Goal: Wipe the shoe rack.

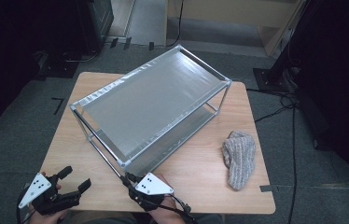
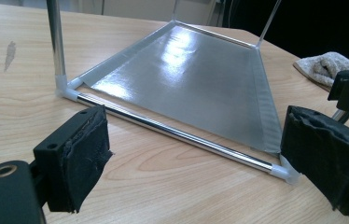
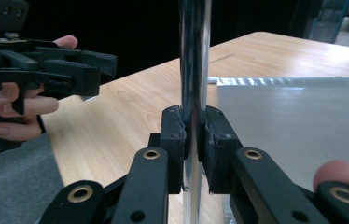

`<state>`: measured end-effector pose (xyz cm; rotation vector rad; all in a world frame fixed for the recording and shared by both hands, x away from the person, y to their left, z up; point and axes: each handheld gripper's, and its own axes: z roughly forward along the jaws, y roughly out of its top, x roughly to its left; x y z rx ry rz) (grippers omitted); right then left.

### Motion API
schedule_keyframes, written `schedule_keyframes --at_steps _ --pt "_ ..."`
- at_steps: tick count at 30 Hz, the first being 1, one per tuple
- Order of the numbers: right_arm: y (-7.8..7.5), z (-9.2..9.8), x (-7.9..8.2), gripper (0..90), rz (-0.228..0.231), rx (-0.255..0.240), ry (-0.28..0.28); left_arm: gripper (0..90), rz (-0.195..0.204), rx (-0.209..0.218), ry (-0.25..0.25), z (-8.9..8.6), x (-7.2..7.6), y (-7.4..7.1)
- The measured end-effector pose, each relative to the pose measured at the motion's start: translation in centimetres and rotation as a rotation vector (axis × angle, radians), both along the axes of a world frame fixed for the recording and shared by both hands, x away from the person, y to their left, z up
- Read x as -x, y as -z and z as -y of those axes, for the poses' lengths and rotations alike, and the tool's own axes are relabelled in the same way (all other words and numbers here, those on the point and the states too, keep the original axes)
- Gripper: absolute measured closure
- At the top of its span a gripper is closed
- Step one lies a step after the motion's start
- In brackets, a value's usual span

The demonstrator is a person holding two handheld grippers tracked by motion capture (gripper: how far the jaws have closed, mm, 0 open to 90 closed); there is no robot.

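A two-shelf metal rack with silver sheet shelves stands slantwise on the wooden table. My right gripper is at the rack's near corner, shut on the upright chrome post; in the right gripper view both pads press the post from either side of the right gripper. My left gripper is held open at the table's front left, short of the rack. In the left gripper view the left gripper has its jaws wide apart, facing the rack's bottom rail and lower shelf.
A grey knitted cloth lies on the table to the right of the rack, also seen as the cloth beyond the lower shelf. Bare wood runs along the front edge. Cables trail over the grey floor at the right.
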<state>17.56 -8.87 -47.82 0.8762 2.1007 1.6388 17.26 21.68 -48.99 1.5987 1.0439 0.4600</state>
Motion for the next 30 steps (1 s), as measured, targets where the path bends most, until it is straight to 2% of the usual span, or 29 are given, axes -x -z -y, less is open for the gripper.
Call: schedule_keyframes --at_steps 15,30 --pt "0.1 0.8 0.3 81.1 0.006 0.005 0.0 8.2 0.005 0.0 0.013 0.5 -0.7 0.0" --pt "0.1 3.5 0.9 81.2 0.009 0.006 0.061 8.3 0.008 0.005 0.046 2.4 -2.5 -0.1"
